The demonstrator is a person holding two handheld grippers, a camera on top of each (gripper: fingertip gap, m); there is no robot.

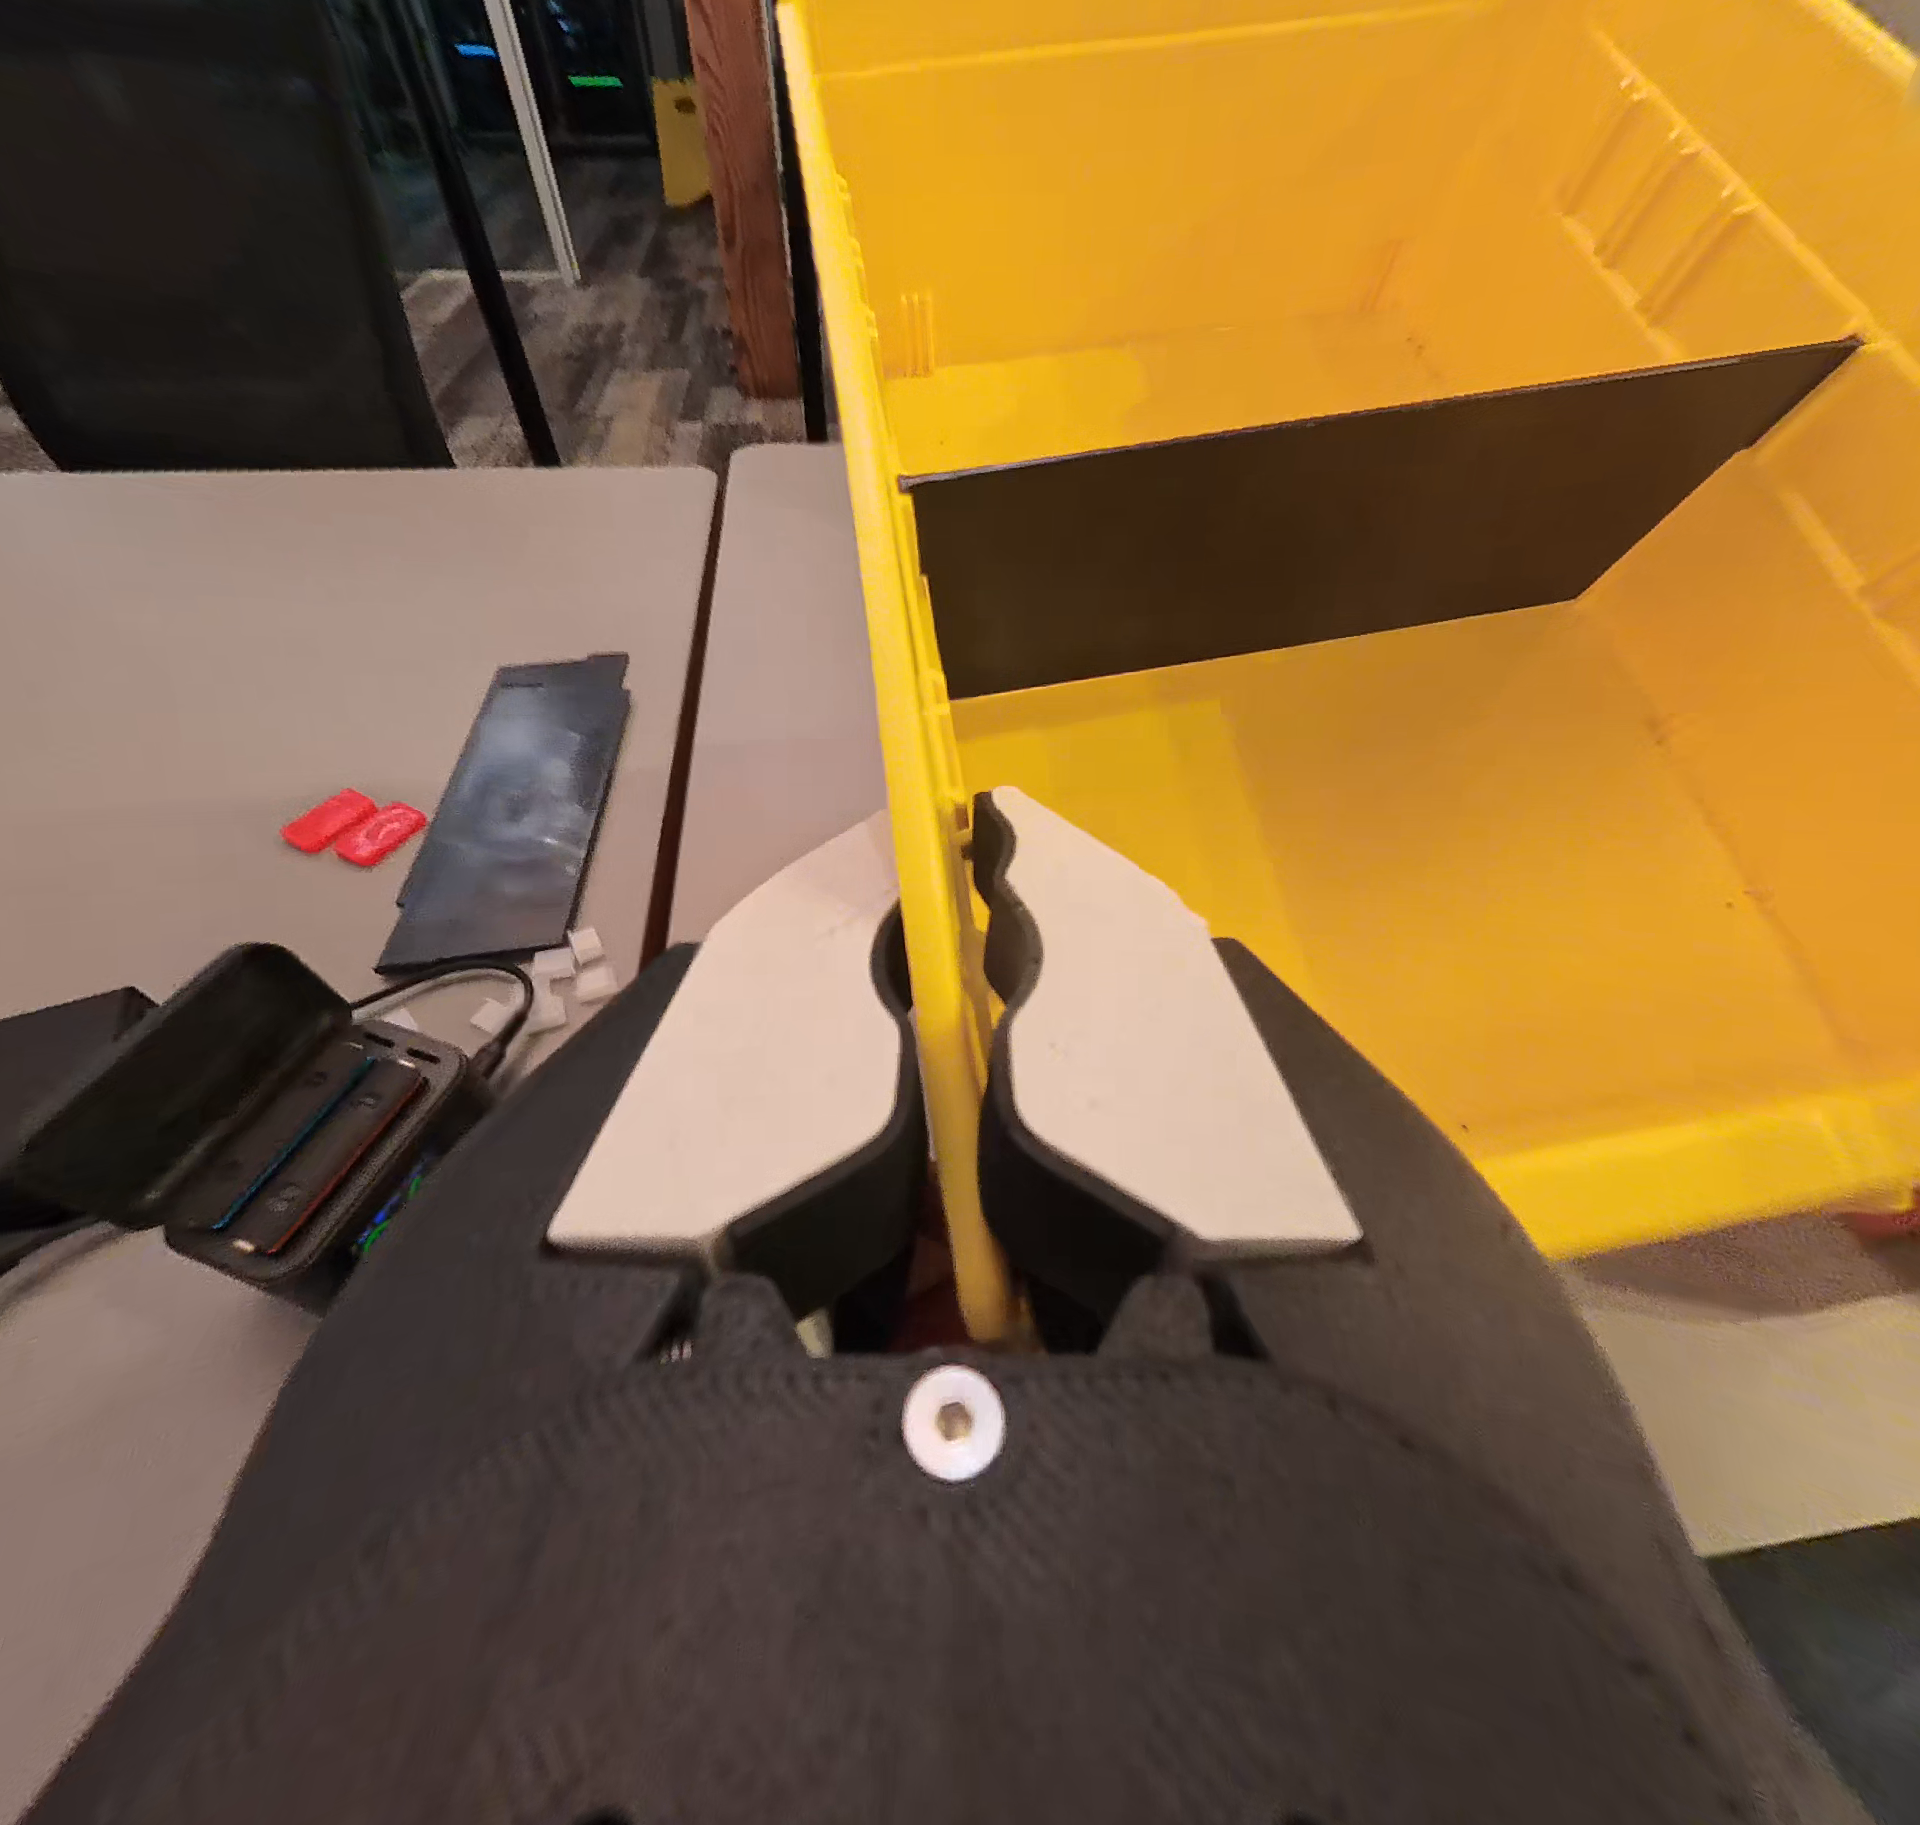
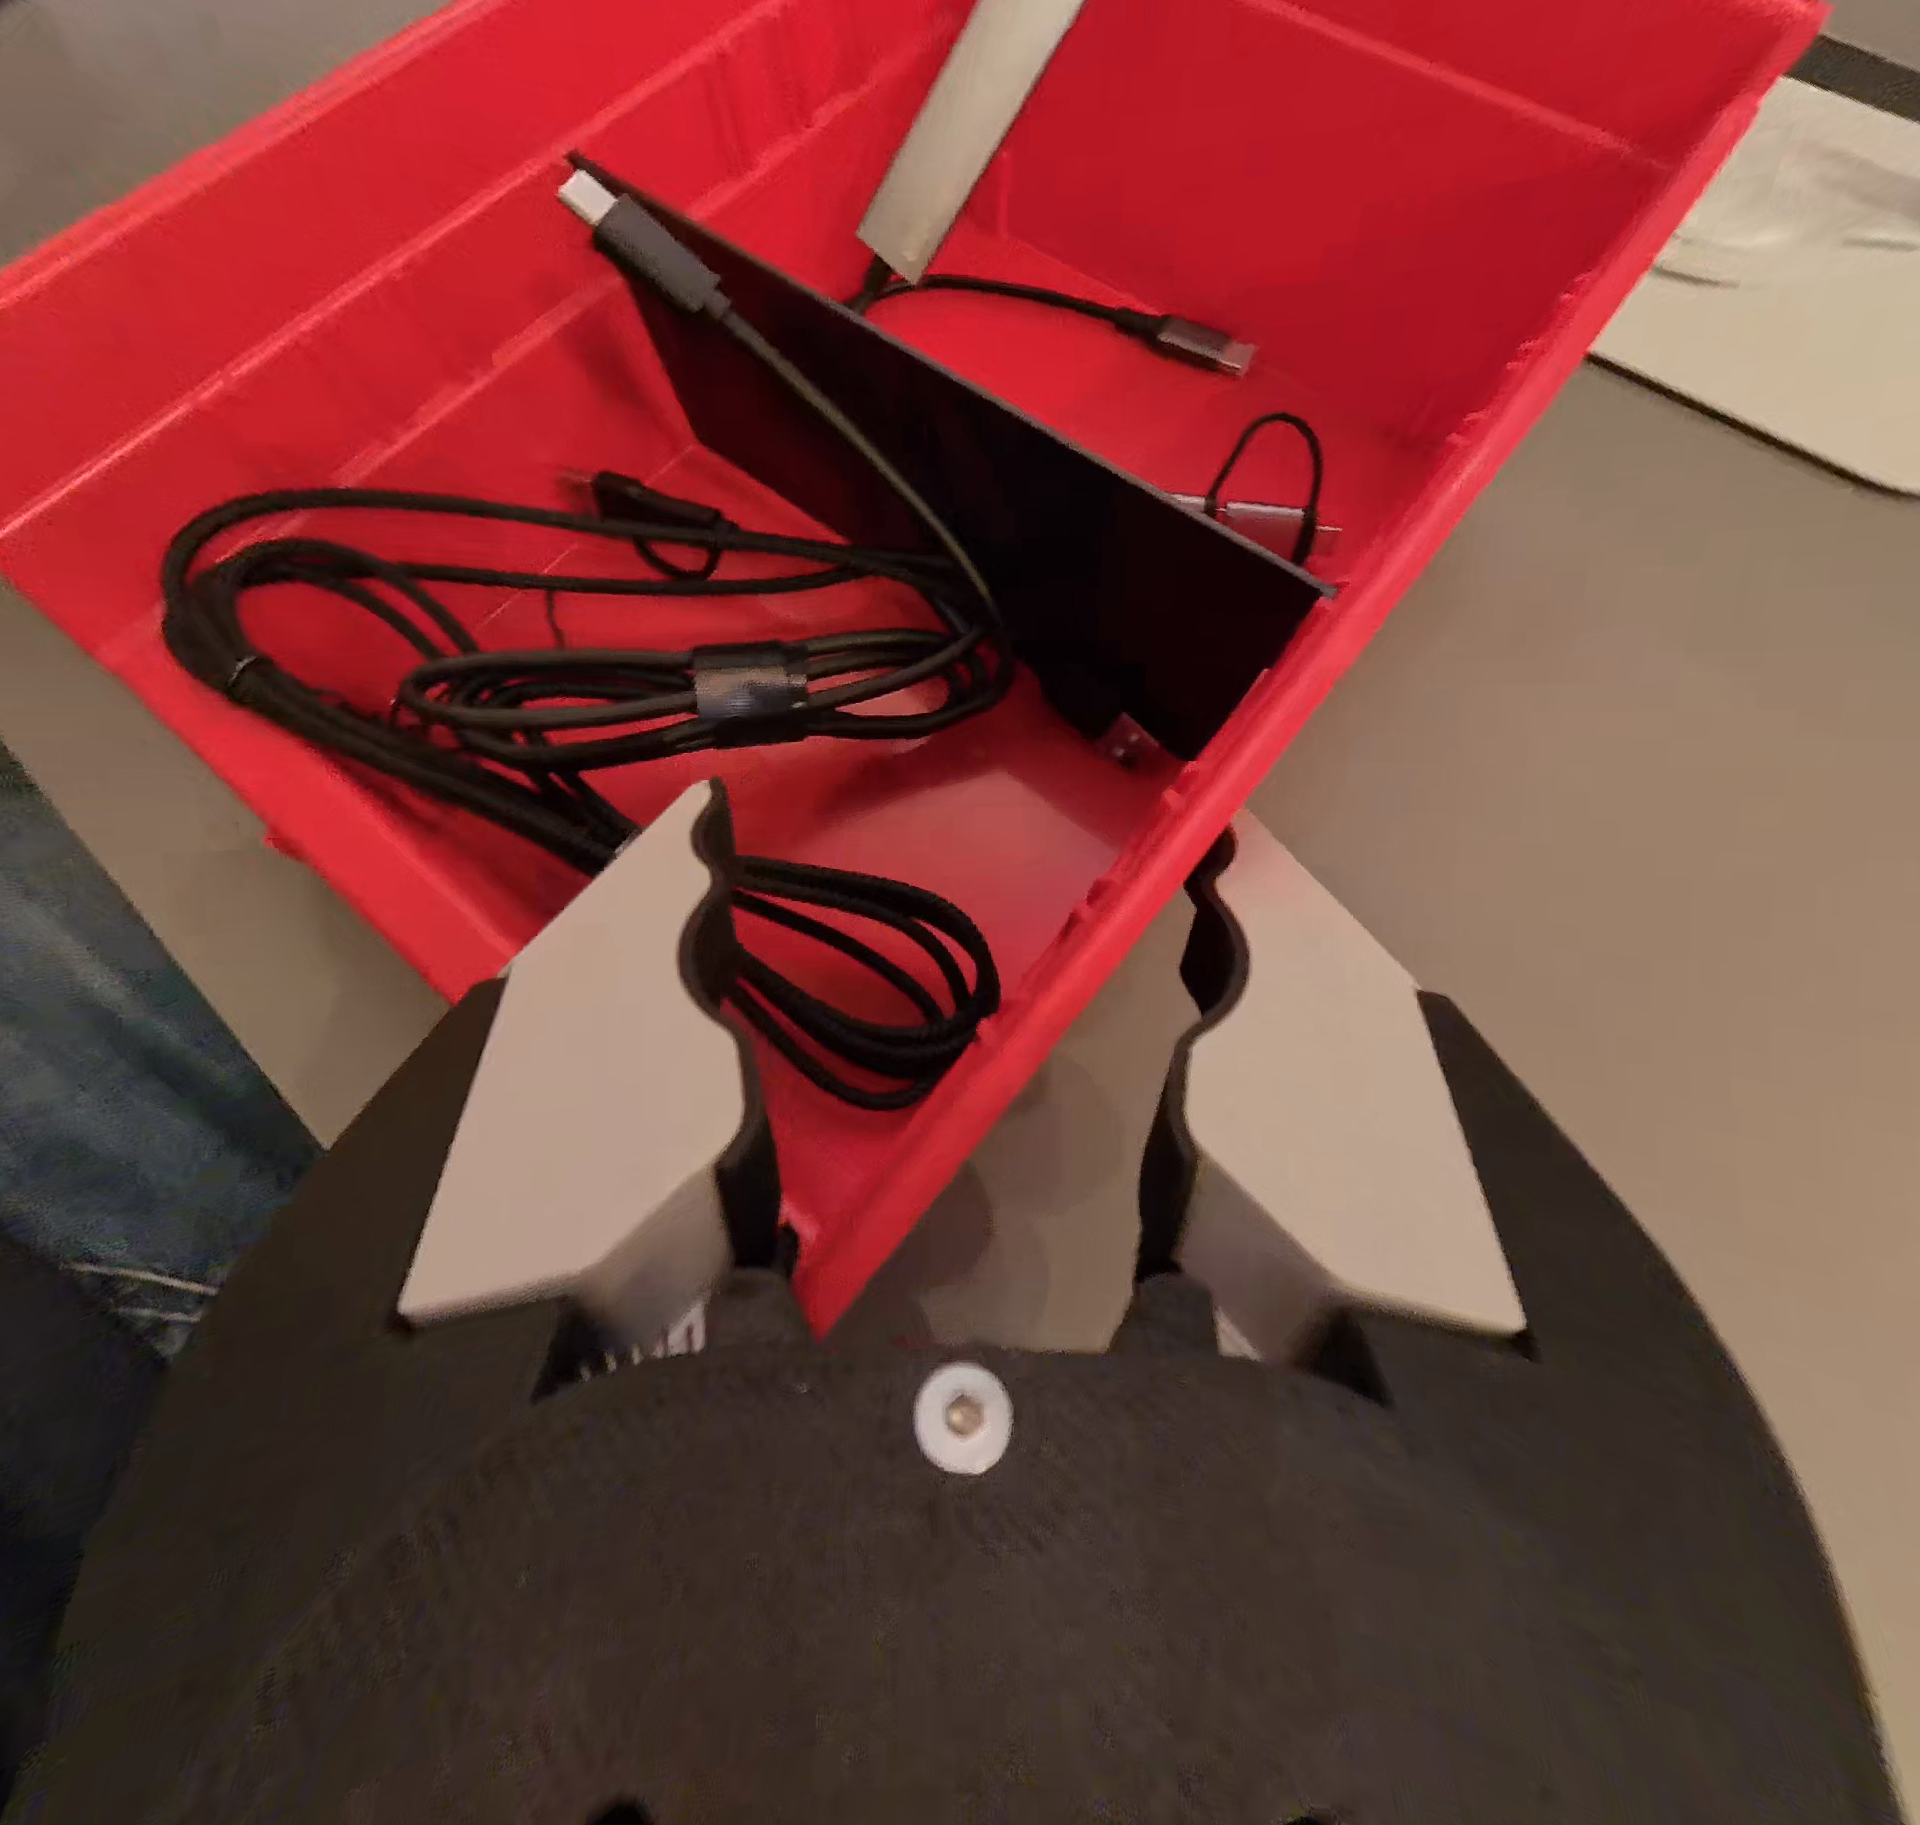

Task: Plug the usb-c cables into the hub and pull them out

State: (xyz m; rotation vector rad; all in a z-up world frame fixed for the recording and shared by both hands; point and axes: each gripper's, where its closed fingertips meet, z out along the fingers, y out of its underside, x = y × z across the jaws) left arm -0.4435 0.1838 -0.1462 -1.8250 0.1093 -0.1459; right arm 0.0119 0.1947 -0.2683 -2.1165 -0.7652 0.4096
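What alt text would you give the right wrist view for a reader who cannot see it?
The right gripper, open, hovers over the near corner of a red bin on a table. A black divider splits the bin: coiled black cables on the near side, a grey hub leaning against the far wall.

Black divider splits cable-cluttered red bin.

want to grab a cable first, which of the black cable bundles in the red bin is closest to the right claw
The small coiled black braided cable, lying directly between the open right claw fingers in the red plastic bin. The bigger strapped black bundle lies farther in.
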